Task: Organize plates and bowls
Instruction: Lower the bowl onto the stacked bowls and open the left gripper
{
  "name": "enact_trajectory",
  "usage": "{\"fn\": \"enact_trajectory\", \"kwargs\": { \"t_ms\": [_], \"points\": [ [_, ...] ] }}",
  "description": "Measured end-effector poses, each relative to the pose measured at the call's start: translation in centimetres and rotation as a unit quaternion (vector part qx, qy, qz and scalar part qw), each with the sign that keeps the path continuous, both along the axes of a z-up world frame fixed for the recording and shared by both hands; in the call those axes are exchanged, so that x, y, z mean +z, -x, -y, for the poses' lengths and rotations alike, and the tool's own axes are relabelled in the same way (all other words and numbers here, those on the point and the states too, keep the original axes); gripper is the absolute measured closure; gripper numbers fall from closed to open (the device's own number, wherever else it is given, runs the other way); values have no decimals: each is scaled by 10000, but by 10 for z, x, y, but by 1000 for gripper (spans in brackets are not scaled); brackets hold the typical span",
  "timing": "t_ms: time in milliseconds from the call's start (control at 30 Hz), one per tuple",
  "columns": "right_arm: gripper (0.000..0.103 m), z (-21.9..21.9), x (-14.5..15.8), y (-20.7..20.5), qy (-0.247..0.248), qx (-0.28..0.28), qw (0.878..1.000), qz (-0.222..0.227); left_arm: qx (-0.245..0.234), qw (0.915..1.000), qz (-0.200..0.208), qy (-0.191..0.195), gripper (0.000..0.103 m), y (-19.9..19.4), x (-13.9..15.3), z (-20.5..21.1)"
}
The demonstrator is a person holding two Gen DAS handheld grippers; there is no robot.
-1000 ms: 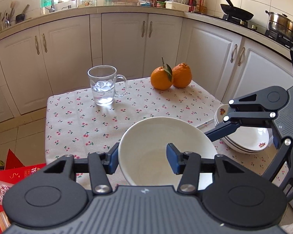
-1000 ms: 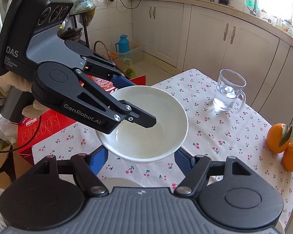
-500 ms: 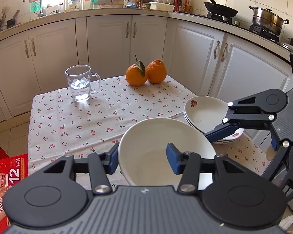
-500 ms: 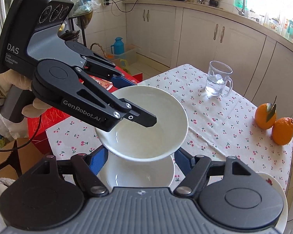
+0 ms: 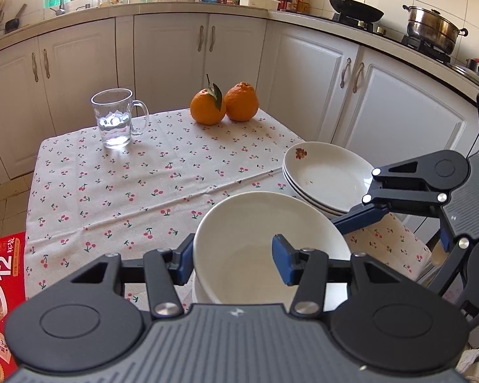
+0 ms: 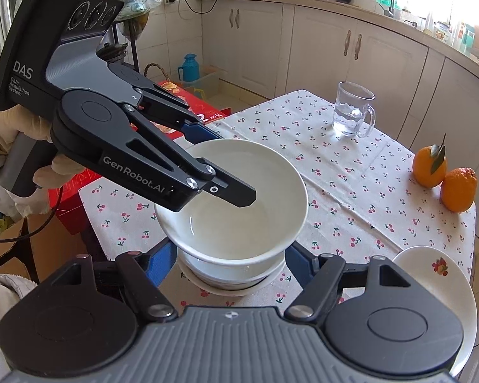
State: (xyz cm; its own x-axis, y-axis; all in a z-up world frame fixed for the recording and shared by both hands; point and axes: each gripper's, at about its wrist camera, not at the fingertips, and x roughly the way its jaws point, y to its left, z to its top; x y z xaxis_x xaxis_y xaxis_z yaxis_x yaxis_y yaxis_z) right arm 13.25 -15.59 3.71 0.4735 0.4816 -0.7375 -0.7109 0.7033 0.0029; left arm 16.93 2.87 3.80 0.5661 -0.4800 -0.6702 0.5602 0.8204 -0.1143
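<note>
The left gripper (image 5: pixel 233 257) pinches the near rim of a white bowl (image 6: pixel 236 198), one finger inside and one outside, holding it directly over, and apparently just settling into, the stacked bowls (image 6: pixel 230 276) at the table's near edge, so I judge the coming move to be straight down and release. The right gripper (image 6: pixel 231 260) stands open, its fingers on either side of that stack without gripping it. Just right lies the stack of flower-printed plates (image 5: pixel 322 178); the glass mug (image 5: pixel 115 121) and two oranges (image 5: pixel 223 103) sit well beyond, clear of the way.
</note>
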Motion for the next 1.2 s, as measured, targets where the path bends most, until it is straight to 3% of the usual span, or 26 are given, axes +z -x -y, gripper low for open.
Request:
{"fn": "enact_trajectory", "kwargs": {
  "t_ms": [1067, 1100, 1133, 1167, 1200],
  "points": [
    [24, -4, -16, -1, 172, -9, 9998, -109, -6, 9997, -211, 116, 53, -8, -22, -6],
    [24, -5, -17, -1, 173, -7, 9998, -105, -5, 9998, -165, 101, 51, -8, -21, -6],
    [22, -5, -17, -1, 174, -3, 9998, -104, 6, 9999, -111, 79, 43, -6, -19, -6],
    [19, -5, -17, -1, 181, -13, 9998, -77, 16, 10000, -39, 61, 28, -5, -18, -7],
    [10, -5, -16, 0, 192, -25, 9998, -29, 28, 10000, 36, 45, 21, -3, -16, -7]
  ]
}}
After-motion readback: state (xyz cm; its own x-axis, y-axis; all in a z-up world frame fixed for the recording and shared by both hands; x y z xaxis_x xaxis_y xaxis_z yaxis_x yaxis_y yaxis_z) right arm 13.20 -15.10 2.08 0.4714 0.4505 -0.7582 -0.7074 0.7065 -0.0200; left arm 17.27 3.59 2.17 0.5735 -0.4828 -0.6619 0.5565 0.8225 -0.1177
